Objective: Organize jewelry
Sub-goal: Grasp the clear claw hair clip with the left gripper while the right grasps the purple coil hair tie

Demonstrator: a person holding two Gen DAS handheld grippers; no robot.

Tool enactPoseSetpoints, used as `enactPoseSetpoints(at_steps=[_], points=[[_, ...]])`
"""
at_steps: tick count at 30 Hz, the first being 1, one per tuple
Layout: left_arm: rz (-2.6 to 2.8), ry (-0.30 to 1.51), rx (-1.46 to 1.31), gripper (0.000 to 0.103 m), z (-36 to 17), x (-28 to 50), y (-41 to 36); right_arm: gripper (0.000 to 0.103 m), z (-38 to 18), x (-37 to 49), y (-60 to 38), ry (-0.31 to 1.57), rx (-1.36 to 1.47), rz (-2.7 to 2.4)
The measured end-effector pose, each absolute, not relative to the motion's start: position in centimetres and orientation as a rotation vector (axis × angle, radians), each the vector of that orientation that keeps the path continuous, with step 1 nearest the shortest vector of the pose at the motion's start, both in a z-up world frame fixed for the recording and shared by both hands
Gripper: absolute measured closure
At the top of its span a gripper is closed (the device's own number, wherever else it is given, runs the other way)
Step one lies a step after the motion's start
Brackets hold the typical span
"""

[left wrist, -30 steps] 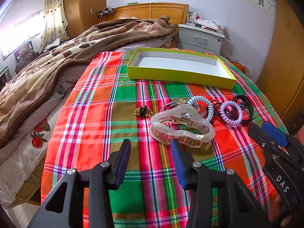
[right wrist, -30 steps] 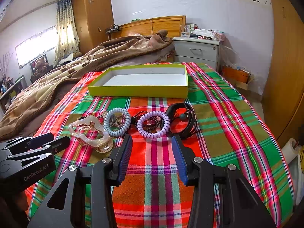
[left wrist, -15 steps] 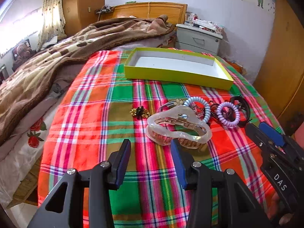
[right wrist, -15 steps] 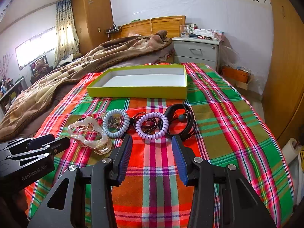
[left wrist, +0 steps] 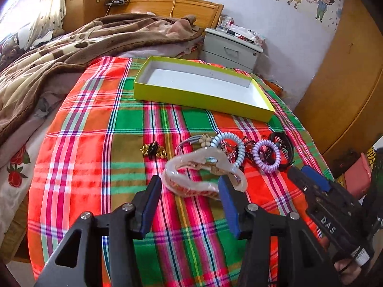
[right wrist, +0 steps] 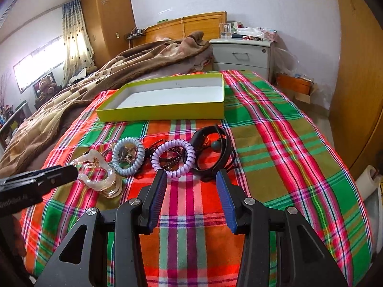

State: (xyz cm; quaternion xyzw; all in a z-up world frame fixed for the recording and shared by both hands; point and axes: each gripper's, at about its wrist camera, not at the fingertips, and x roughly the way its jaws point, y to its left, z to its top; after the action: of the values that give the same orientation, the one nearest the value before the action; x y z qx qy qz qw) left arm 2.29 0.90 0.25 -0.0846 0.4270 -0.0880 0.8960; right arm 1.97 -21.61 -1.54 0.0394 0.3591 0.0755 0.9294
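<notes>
A pile of jewelry lies on the plaid cloth: a clear hair claw [left wrist: 203, 174] [right wrist: 97, 174], a pale blue coil tie [left wrist: 233, 147] [right wrist: 128, 156], a lilac coil tie [left wrist: 265, 155] [right wrist: 173, 157], a black band [right wrist: 211, 151], dark beads and a small gold-black clip [left wrist: 153, 150]. Behind them sits an empty yellow-green box [left wrist: 201, 95] [right wrist: 162, 112]. My left gripper [left wrist: 190, 189] hovers just before the claw, its jaws opening, nothing between them. My right gripper [right wrist: 191, 184] stands open in front of the lilac tie and black band, holding nothing.
The plaid cloth [right wrist: 275, 143] covers the bed's end. A brown blanket [left wrist: 59, 55] is heaped to the left. A grey nightstand [right wrist: 241, 55] stands behind the box, and a wooden wardrobe [left wrist: 347, 83] rises on the right.
My left gripper's jaws have spread wider and its view has tipped so the claw sits closer between the fingertips. My right gripper has edged slightly toward the pile.
</notes>
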Motion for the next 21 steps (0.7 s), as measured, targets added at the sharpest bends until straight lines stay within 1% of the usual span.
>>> enactPoseSetpoints(at_steps=[2, 5, 9, 16, 19, 21], points=[[-0.18, 0.885, -0.143, 0.052, 0.4, 2.9, 0.8, 0.059, -1.6, 2.3, -21.7, 0.744, 0.083, 0.17], [-0.201, 0.932, -0.073, 0.052, 0.0, 4.5, 0.3, 0.059, -1.4, 2.6, -21.9, 0.747, 0.081, 0.164], [-0.181, 0.921, 0.001, 0.052, 0.4, 5.1, 0.1, 0.059, -1.0, 3.2, -22.2, 0.741, 0.08, 0.171], [-0.206, 0.951, 0.069, 0.052, -0.1, 6.1, -0.5, 0.059, -1.2, 5.0, -21.8, 0.767, 0.041, 0.2], [-0.235, 0.995, 0.06, 0.051, -1.0, 6.2, -0.6, 0.059, -1.6, 5.5, -21.5, 0.795, 0.025, 0.234], [-0.245, 0.992, 0.07, 0.052, -1.0, 5.9, -0.8, 0.059, -1.9, 5.8, -21.4, 0.807, 0.018, 0.249]])
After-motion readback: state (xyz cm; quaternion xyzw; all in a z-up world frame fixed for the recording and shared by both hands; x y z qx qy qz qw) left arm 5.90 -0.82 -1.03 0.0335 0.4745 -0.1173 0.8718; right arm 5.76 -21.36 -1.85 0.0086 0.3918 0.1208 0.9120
